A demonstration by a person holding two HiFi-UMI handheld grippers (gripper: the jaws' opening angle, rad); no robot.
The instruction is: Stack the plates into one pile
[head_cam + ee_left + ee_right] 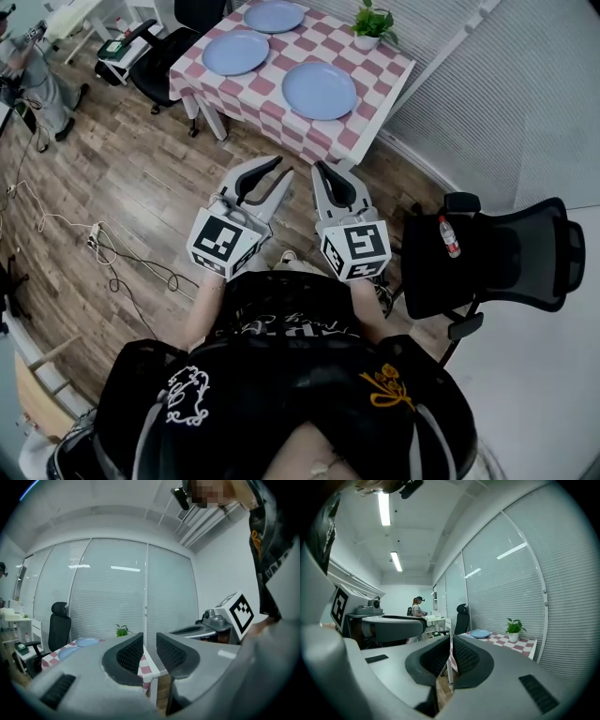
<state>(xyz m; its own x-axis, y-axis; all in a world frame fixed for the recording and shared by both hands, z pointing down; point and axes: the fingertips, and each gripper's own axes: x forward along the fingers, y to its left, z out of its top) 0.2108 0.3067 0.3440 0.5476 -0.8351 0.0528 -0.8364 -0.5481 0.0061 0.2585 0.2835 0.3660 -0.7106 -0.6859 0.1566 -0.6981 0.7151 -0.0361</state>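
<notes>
Left gripper point(279, 172), right gripper point(336, 169): both closed, empty, short of table point(382, 94); risk: unopened jaws shove nearest blue plate point(320, 90) instead of gripping

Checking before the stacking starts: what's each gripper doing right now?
Left gripper: closed, holding nothing.
Right gripper: closed, holding nothing.

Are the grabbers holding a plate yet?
No. The left gripper and right gripper are both shut on nothing; the plates lie untouched on the table.

Three plates point(319, 90) spread on table point(372, 114); plant point(373, 23) right of them.
</notes>
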